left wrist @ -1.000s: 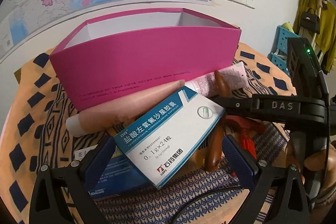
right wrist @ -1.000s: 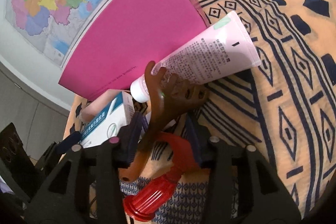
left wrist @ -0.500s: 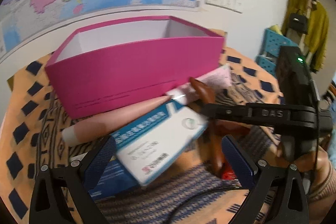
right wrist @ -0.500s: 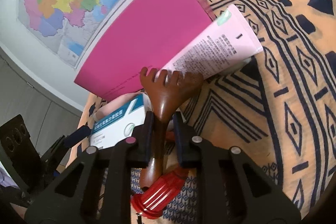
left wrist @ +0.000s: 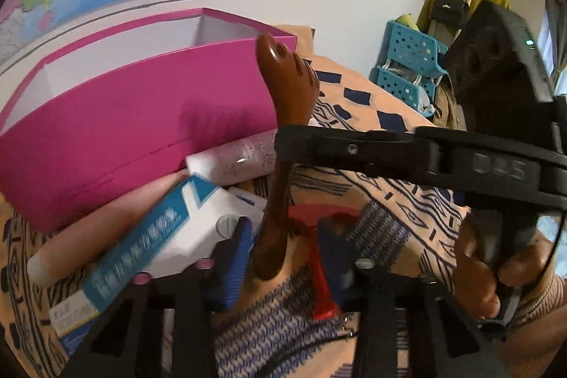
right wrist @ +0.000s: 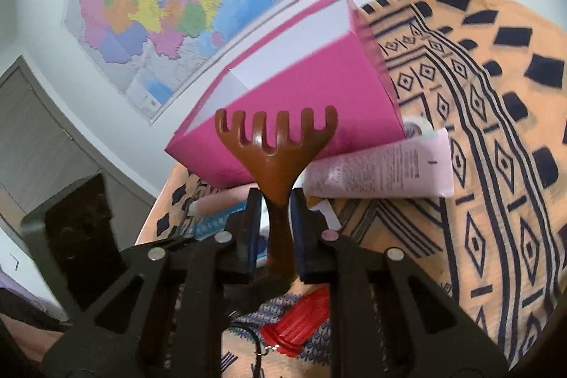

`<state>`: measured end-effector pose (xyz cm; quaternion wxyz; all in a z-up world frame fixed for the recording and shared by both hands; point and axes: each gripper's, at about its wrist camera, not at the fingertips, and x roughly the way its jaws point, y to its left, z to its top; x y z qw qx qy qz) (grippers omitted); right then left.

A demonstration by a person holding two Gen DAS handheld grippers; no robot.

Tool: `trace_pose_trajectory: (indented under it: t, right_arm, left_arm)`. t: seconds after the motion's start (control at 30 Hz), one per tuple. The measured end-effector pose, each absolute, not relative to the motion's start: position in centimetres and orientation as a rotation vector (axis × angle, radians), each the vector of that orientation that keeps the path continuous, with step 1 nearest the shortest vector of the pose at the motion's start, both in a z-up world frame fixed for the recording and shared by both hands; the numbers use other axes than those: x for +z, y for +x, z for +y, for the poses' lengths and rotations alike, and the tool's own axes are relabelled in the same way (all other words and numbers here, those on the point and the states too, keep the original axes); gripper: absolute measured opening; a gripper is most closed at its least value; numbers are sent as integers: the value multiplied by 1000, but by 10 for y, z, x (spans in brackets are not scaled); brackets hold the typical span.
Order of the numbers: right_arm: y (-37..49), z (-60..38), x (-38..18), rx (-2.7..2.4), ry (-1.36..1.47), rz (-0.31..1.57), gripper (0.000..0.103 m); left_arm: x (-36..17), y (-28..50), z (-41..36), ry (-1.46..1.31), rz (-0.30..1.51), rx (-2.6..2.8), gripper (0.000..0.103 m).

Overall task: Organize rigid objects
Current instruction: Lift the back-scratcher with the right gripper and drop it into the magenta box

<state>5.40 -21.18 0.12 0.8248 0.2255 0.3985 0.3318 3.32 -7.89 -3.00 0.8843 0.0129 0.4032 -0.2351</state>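
Right gripper (right wrist: 274, 222) clamped (left gripper (left wrist: 283, 247) closing)

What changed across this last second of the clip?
The right gripper shut its jaws on the brown scratcher and lifted it upright off the pile. The left gripper swung right, off the medicine box; its jaws are closing, with the scratcher's handle end and a red clip between them. The pink box and pink tube stayed put.
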Motion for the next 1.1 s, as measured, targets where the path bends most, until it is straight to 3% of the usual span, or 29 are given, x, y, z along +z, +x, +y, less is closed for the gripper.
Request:
trace_pose_trajectory:
  t: [0.23, 0.77, 1.1]
  right_arm:
    - [57, -206, 20, 755, 449, 810, 18]
    - [107, -196, 96, 794, 345, 634, 18]
    - [155, -189, 109, 732, 297, 642, 18]
  left_arm:
    - [-16, 43, -83, 23, 814, -507, 22]
    - [62, 87, -60, -9, 678, -490, 21]
    - [59, 132, -64, -25, 715, -450, 21]
